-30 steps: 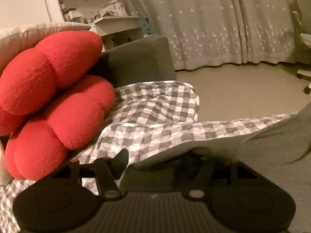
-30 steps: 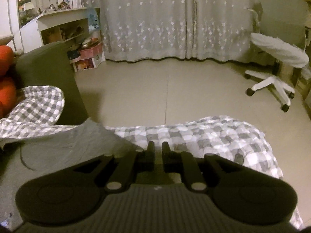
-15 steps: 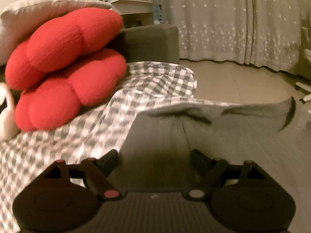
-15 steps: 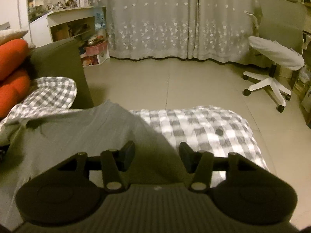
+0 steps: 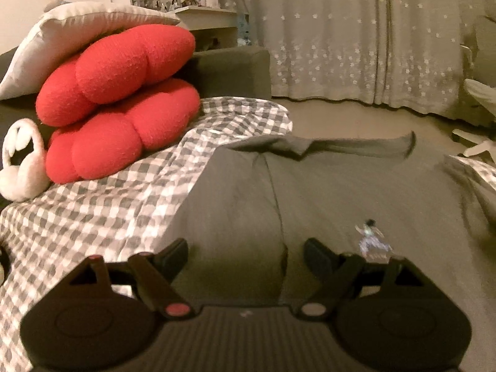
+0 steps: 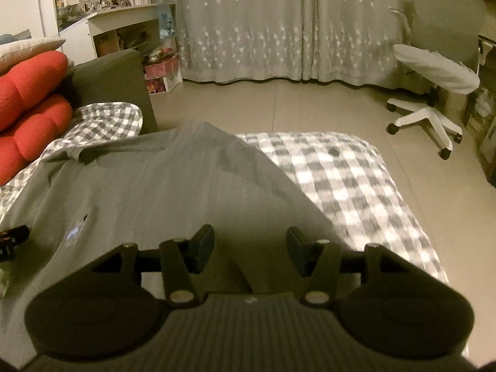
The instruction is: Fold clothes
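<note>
Shirt (image 5: 325, 192) lies spread on the checked bedcover (image 6: 350, 179), red cushions (image 5: 117, 105) far left; your left claw (image 5: 245, 254) and right claw (image 6: 249, 246) hang released above it, gripping nothing.

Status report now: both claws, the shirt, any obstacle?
Left claw open, right claw open, both empty. Grey shirt spread on checked cover, unfolded. Red cushions beside it, not touching.

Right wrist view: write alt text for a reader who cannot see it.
An open gripper hovers over a grey shirt spread on a checked sheet. Red cushions sit at the left, with a white office chair and curtains beyond.
</note>
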`<state>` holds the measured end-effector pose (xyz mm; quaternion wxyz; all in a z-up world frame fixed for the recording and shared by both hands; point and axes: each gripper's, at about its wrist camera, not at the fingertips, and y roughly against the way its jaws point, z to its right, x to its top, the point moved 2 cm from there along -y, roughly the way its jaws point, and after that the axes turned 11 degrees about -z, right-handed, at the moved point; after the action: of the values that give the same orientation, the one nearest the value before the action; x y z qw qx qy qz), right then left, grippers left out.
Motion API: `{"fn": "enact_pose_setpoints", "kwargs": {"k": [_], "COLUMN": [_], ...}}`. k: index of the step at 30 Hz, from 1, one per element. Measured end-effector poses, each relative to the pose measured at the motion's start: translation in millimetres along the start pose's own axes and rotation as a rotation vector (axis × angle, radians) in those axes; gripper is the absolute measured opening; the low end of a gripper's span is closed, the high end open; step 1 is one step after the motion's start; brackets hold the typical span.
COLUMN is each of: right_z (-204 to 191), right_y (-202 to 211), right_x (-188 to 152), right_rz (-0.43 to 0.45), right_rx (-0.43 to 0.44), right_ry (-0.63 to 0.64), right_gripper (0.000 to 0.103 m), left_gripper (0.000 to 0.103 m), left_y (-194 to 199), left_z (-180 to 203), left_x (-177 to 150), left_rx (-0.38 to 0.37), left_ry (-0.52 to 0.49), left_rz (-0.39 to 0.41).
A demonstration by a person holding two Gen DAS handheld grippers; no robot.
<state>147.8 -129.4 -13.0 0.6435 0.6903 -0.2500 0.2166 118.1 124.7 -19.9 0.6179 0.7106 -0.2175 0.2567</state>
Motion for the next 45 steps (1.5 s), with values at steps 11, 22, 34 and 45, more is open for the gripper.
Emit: {"fn": "enact_pose_setpoints", "kwargs": {"k": [11,22,34,45], "right_z": [0.7,4.7,23.8,38.8], "right_y": [23.5,37.6,57.4,69.7], "right_x": [-38.7,-75.0,-104.6,-116.5], "right_rz": [-0.035,-0.089,-0.129,-0.141], "right_rx": [0.036,0.082,0.140,0.162], "right_ry": [-0.038,-0.050,-0.087,-0.140], "right_gripper": [0.056,0.057,0.057,0.057], "left_gripper": [0.085,0.085,0.084,0.068], "left_y": [27.5,48.1,60.2,73.3], "left_z": [8.5,-1.2,-13.0,-14.0], "left_x": [-45.3,-80.5,-107.5,-121.7], "left_rx": [-0.082,-0.159,-0.272,-0.315], "left_ry": [0.009,0.029,0.007,-0.045], "left_rz": [-0.048,-0.065,-0.070,-0.074]}}
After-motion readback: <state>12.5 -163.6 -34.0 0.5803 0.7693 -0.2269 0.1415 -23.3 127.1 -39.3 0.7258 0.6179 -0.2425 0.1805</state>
